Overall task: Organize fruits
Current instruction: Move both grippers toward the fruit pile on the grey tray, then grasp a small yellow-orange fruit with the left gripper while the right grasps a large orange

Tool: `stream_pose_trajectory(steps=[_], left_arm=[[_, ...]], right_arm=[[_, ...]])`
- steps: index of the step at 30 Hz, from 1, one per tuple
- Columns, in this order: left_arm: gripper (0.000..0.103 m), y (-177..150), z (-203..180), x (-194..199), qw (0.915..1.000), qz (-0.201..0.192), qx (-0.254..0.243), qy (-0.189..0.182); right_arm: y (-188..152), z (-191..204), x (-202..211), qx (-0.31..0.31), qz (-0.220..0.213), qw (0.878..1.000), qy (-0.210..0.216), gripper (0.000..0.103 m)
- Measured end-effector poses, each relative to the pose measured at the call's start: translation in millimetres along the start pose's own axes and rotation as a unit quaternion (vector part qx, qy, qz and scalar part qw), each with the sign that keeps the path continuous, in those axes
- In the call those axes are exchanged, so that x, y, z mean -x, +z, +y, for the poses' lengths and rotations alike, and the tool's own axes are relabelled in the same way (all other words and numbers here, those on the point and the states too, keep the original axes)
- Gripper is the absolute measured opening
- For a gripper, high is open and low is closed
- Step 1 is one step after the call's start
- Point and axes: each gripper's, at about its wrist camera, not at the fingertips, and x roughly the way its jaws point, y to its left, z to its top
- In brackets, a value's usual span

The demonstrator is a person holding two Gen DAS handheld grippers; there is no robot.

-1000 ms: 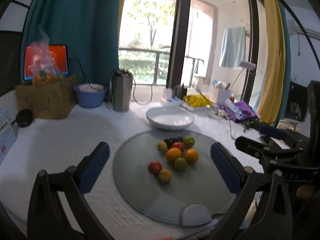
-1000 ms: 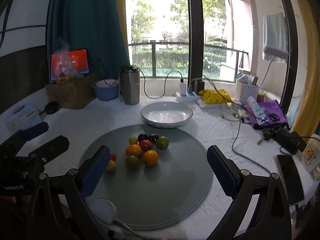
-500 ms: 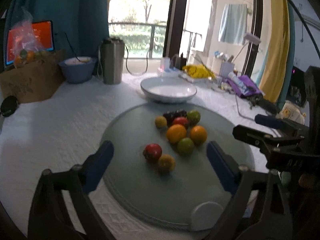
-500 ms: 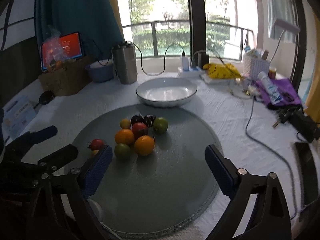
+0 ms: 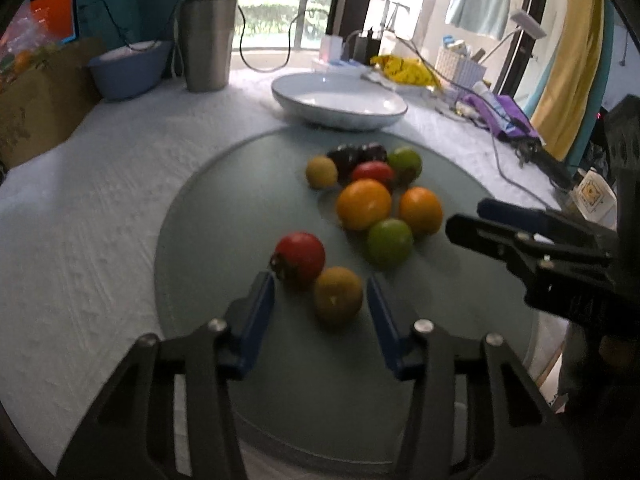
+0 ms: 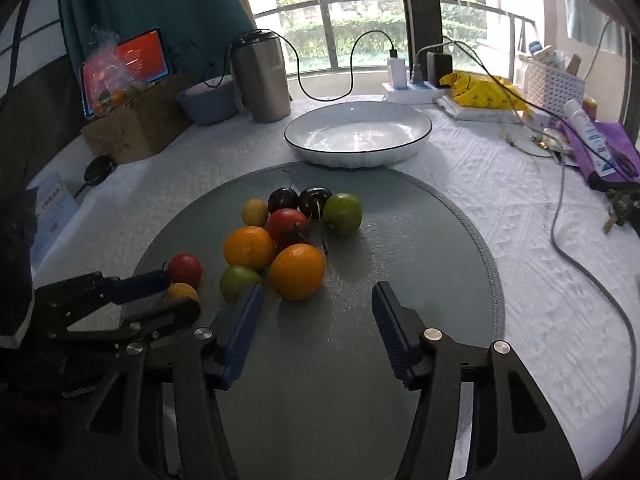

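Several small fruits lie on a round grey mat [image 5: 216, 216] [image 6: 416, 240], with an empty white bowl [image 5: 340, 100] [image 6: 358, 134] behind it. My left gripper [image 5: 318, 280] is low over the mat, its jaws closing. A yellow-brown fruit [image 5: 338, 294] sits between them, with a small gap at each pad. A red tomato [image 5: 300, 258] lies just past the left fingertip. My right gripper [image 6: 318, 287] is also closing, with only its tips flanking the near edge of an orange [image 6: 297, 271]; the pads are clear of it. A green fruit [image 6: 238, 282] lies beside the right gripper's left finger.
A steel tumbler [image 6: 262, 76], a blue bowl [image 6: 208, 100] and a cardboard box [image 6: 136, 124] stand at the back left. Cables [image 6: 560, 240], a purple pouch [image 6: 600, 148] and a white basket [image 6: 554, 86] crowd the right side. White cloth covers the table around the mat.
Both grippers have come down and forward toward the fruits, tilting more steeply. Their jaws have narrowed from wide open. The yellow-brown fruit now sits between the left jaws.
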Motion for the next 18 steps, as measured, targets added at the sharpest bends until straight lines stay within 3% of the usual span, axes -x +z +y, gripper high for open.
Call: stream_pose_trajectory(steps=[3, 8, 11, 18], left_arm=[[0.047, 3, 0, -3, 0.9999, 0.003, -0.008, 0.006], [0.026, 9, 0, -8, 0.9997, 0.01, -0.022, 0.004], [0.026, 11, -1, -8, 0.9996, 0.01, -0.027, 0.001], [0.026, 22, -3, 1, 0.9993, -0.009, -0.035, -0.003]], right_arm=[[5, -1, -8, 0.001, 0.005, 1.0, 0.006, 0.059], [11, 1, -23, 0.008, 0.02, 0.999, 0.024, 0.049], [12, 3, -28, 0.009, 0.028, 0.998, 0.047, 0.036], [17, 2, -20, 0.013, 0.009, 0.999, 0.05, 0.036]])
